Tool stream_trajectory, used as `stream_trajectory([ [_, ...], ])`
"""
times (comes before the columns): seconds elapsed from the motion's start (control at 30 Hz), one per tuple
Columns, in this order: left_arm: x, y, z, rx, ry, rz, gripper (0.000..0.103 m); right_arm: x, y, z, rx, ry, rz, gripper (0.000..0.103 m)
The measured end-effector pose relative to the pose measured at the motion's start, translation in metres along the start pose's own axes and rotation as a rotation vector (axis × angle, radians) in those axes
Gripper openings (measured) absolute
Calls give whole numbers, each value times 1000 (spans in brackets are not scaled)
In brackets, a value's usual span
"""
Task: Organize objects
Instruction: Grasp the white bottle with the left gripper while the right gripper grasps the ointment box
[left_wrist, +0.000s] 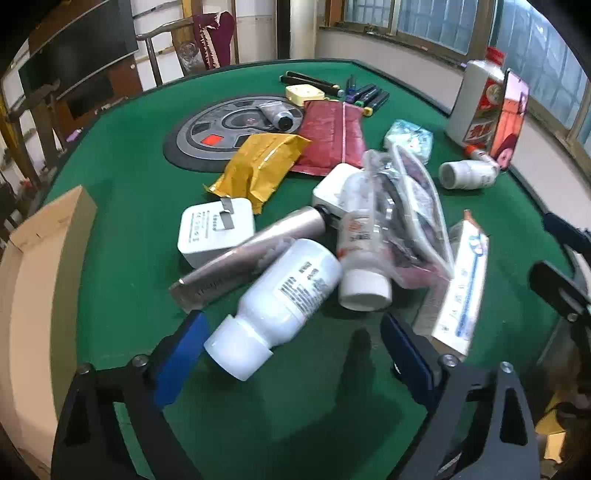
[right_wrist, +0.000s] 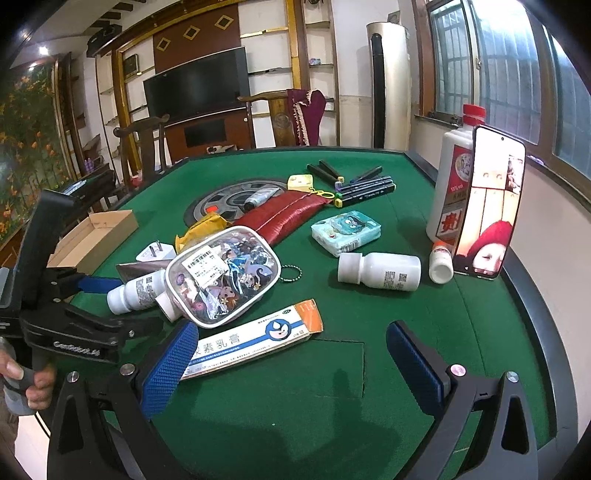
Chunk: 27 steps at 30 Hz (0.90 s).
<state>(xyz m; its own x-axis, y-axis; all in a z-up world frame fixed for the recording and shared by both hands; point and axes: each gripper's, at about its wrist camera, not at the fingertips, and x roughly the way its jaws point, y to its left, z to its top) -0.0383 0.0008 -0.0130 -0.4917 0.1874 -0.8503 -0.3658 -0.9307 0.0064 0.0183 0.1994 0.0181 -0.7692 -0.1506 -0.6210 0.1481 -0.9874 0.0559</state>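
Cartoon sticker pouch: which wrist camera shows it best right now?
Right wrist view. There the cartoon sticker pouch faces the camera, with its barcode label and ball chain visible. In the left wrist view the pouch shows only edge-on and glare-washed, leaning on a bottle.

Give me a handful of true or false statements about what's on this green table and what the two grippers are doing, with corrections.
1. Both grippers, left gripper and right gripper, are open and empty. True.
2. The phone lies flat. False: it stands propped against the large white bottle.
3. The cardboard box sits at the table's left edge. True.
4. The markers are inside the box. False: they lie on the felt.
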Motion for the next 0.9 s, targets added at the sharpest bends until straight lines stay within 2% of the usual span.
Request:
stream_trajectory([
  [0.13,7,5,8,88,-6,98,89,2,-4,-4,14,12,-14,103],
  [0.27,12,9,13,130,16,66,85,2,-6,-6,20,17,-24,103],
  [0.33,11,7,12,137,17,40,75,2,-8,-5,29,17,-25,103],
  [0.4,8,4,10,130,20,10,47,2,-9,-5,37,20,-23,103],
  [0.5,4,-2,5,91,12,14,36,4,-8,-6,37,31,-20,103],
  [0.7,-3,2,-9,-56,-3,2,33,16,-8,-8,65,98,36,103],
  [0.77,-5,2,-12,-69,-7,2,33,24,-11,-8,102,138,85,101],
  [0.9,-6,8,-13,-95,-8,-6,33,33,-12,0,130,169,127,99],
])
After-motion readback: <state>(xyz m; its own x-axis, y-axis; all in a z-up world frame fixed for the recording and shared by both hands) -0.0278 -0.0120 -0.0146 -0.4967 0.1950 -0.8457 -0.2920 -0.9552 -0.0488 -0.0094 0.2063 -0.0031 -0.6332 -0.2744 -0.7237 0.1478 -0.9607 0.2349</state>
